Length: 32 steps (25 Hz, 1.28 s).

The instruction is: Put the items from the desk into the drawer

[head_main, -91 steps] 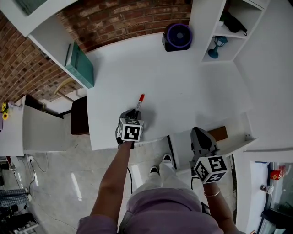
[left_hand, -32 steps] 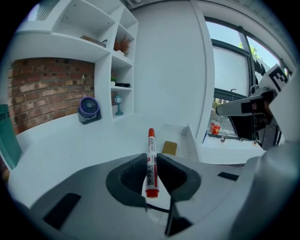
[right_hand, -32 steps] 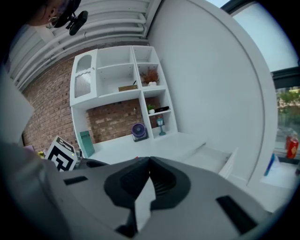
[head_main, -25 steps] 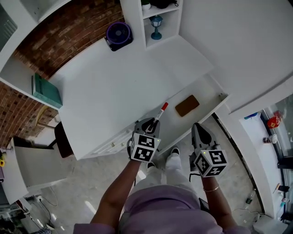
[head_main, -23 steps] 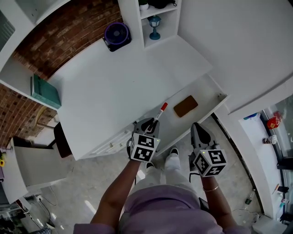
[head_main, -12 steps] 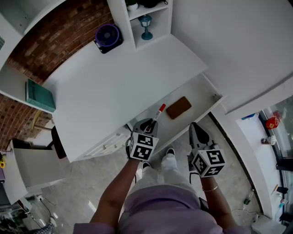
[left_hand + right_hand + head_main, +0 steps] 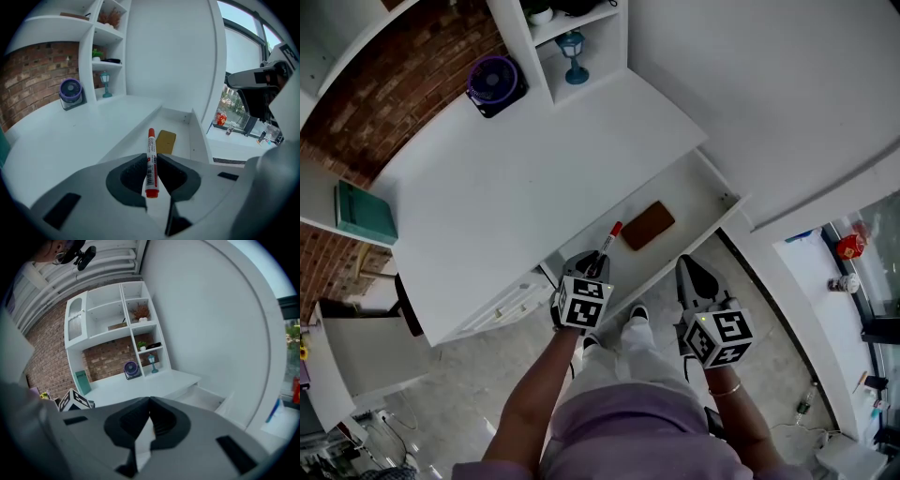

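Observation:
My left gripper (image 7: 592, 262) is shut on a white marker with red ends (image 7: 607, 238), which sticks out forward past the jaws. It hangs over the near left part of the open white drawer (image 7: 717, 201). In the left gripper view the marker (image 7: 151, 145) stands upright between the pads of the left gripper (image 7: 151, 161), with the drawer (image 7: 198, 140) beyond it. A flat brown block (image 7: 645, 225) lies inside the drawer; the block (image 7: 165, 140) looks yellowish from the gripper. My right gripper (image 7: 687, 270) is in front of the drawer, shut and empty, its tips (image 7: 150, 400) touching.
The white desk (image 7: 534, 159) carries a purple fan (image 7: 492, 82) at its far side. A shelf unit with a small blue lamp (image 7: 572, 45) stands beside it. A teal book (image 7: 364, 214) rests on the left shelf. The person's feet (image 7: 633, 317) are below the drawer.
The left gripper has carried the marker off the desk top and down over the open drawer. The right gripper has drifted slightly in front of the drawer. The head view has swung.

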Each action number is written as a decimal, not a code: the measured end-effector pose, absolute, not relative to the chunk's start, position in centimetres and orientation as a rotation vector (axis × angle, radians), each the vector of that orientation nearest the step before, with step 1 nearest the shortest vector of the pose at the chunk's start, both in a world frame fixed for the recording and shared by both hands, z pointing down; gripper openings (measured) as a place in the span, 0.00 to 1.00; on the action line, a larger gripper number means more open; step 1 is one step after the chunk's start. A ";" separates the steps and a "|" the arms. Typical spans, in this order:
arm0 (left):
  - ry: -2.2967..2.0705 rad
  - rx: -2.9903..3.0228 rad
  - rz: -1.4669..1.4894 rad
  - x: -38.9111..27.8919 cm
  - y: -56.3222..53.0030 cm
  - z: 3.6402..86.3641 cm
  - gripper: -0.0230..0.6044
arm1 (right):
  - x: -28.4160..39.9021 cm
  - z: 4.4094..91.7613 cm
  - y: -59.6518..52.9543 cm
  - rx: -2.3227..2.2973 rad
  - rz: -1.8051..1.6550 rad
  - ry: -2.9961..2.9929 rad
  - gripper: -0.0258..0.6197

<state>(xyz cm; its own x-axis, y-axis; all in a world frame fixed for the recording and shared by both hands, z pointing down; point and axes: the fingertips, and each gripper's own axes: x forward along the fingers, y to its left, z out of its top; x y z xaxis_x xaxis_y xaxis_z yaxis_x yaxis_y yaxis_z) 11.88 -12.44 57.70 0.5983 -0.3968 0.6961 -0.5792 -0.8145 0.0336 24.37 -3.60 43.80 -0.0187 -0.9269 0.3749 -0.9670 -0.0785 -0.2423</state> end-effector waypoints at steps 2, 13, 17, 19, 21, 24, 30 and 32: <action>-0.811 2.559 1.039 12.2 -12.8 58.3 0.14 | 24.8 43.8 -3.7 2.129 0.688 -2.072 0.04; -0.833 2.492 1.136 13.6 -14.8 62.0 0.14 | 27.1 44.5 -4.1 2.123 0.704 -2.051 0.05; -0.837 2.453 1.172 14.0 -15.5 63.5 0.14 | 28.0 44.8 -4.4 2.115 0.712 -2.042 0.04; -0.845 2.428 1.185 14.0 -15.9 64.3 0.14 | 28.4 45.0 -4.6 2.112 0.716 -2.039 0.04; -0.854 2.406 1.193 14.1 -16.2 64.9 0.14 | 28.7 45.1 -4.8 2.107 0.719 -2.038 0.04; -0.853 2.394 1.206 14.4 -16.6 65.6 0.14 | 29.1 45.4 -5.0 2.101 0.725 -2.036 0.04; -0.829 2.380 1.248 14.6 -16.9 66.8 0.14 | 29.2 45.8 -5.4 2.091 0.741 -2.032 0.04; -0.828 2.375 1.259 14.7 -16.9 67.1 0.14 | 29.3 45.9 -5.5 2.088 0.746 -2.032 0.04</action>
